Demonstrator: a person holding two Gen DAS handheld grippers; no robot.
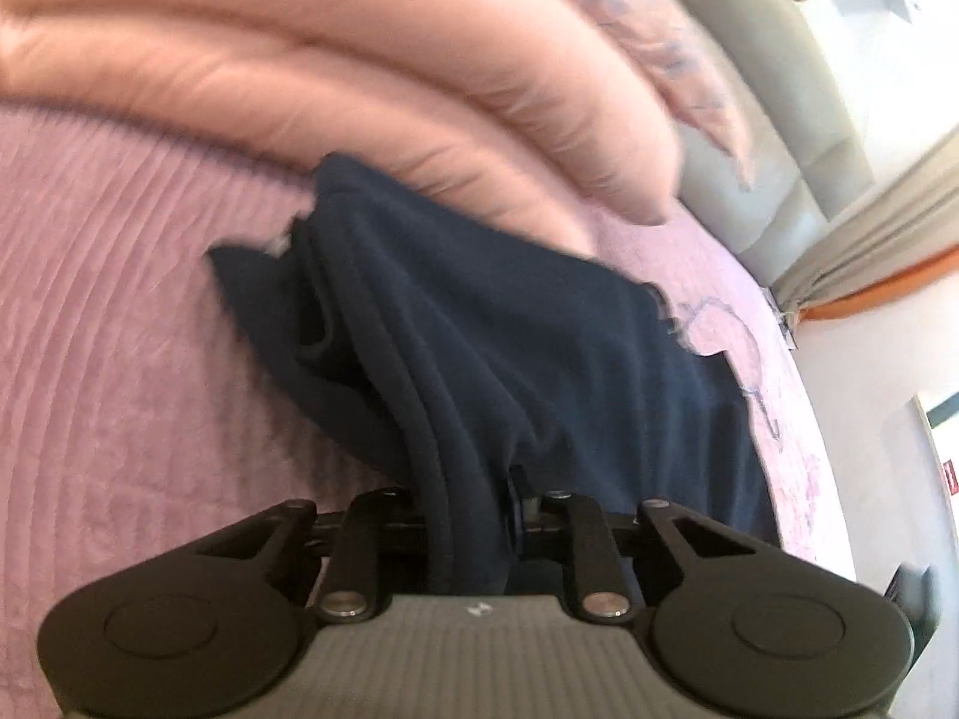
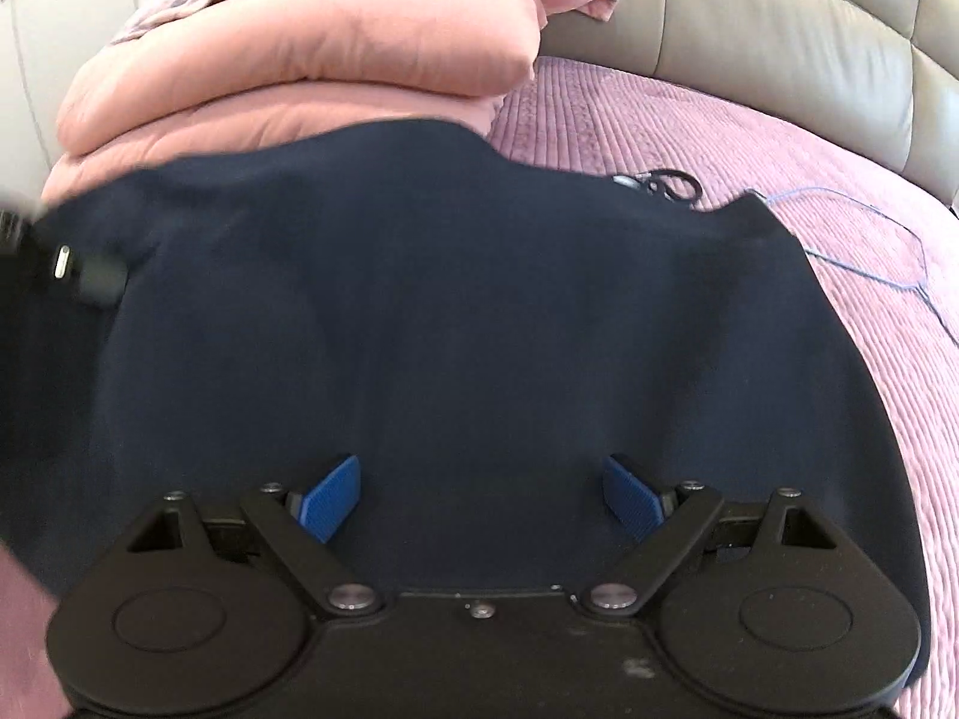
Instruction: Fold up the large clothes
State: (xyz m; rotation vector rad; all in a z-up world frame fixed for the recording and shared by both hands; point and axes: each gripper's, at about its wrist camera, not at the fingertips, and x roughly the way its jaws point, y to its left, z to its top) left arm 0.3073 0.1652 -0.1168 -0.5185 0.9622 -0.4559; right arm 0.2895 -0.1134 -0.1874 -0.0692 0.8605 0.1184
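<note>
A large navy blue garment (image 2: 467, 311) lies spread on a purple ribbed bedspread (image 2: 689, 120). In the left wrist view the same navy garment (image 1: 479, 347) runs in a bunched fold into my left gripper (image 1: 467, 515), which is shut on it and holds the fold lifted off the bed. My right gripper (image 2: 482, 497) is open just above the garment, its blue pads (image 2: 332, 497) spread wide and holding nothing. The left gripper shows blurred at the left edge of the right wrist view (image 2: 66, 269).
A stack of folded pink quilts (image 2: 311, 66) lies behind the garment, against a grey padded headboard (image 2: 779, 18). A blue cord (image 2: 869, 239) and a small dark keyring-like item (image 2: 665, 183) lie on the bedspread to the right. Curtains (image 1: 869, 239) hang beyond the bed.
</note>
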